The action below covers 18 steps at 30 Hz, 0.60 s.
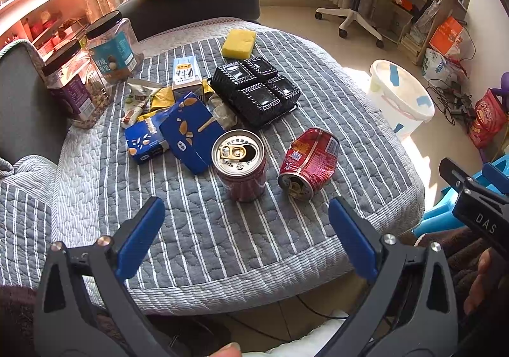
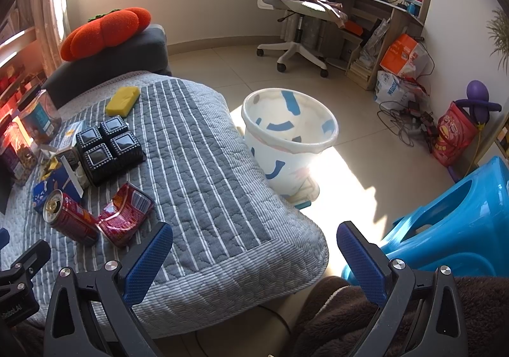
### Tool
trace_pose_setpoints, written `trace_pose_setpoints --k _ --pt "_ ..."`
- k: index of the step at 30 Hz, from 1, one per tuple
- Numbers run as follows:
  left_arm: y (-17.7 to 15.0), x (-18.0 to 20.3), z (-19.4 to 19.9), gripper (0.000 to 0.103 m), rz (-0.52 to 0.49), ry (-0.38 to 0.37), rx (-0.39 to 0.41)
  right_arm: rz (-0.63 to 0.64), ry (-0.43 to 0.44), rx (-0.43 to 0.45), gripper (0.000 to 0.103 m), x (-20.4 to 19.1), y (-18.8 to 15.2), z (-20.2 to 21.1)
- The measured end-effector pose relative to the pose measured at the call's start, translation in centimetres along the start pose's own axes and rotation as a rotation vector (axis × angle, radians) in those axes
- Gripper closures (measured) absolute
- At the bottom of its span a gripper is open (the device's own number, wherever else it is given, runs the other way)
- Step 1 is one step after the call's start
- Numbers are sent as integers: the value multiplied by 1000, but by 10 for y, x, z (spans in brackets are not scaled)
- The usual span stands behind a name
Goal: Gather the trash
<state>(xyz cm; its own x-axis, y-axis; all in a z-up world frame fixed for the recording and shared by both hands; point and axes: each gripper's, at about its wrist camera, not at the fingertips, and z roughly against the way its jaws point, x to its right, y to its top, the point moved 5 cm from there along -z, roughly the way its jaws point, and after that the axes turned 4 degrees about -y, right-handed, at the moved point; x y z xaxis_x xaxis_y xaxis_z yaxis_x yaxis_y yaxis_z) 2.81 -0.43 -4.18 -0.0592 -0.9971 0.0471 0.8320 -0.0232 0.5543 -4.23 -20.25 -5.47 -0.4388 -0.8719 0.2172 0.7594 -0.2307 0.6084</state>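
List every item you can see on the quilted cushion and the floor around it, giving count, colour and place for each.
upright can: 1, red, cushion front, opened
crushed can: 1, red, lying right of the upright can
snack boxes: 2, blue, left of the cans
milk carton: 1, white and blue, cushion centre
wrappers: several, mixed, beside the carton
plastic tray: 1, black, four compartments
sponge: 1, yellow, far edge
jars: 2, clear with black lids, left edge
bucket: 1, white with blue patches, floor
stool: 1, blue, floor right
left tool: open, empty
right tool: open, empty
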Motion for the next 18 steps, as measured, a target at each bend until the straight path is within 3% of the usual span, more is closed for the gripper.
trace_pose_setpoints --k 18 --pt "0 -1 1 1 2 -6 1 1 2 1 0 0 0 0"
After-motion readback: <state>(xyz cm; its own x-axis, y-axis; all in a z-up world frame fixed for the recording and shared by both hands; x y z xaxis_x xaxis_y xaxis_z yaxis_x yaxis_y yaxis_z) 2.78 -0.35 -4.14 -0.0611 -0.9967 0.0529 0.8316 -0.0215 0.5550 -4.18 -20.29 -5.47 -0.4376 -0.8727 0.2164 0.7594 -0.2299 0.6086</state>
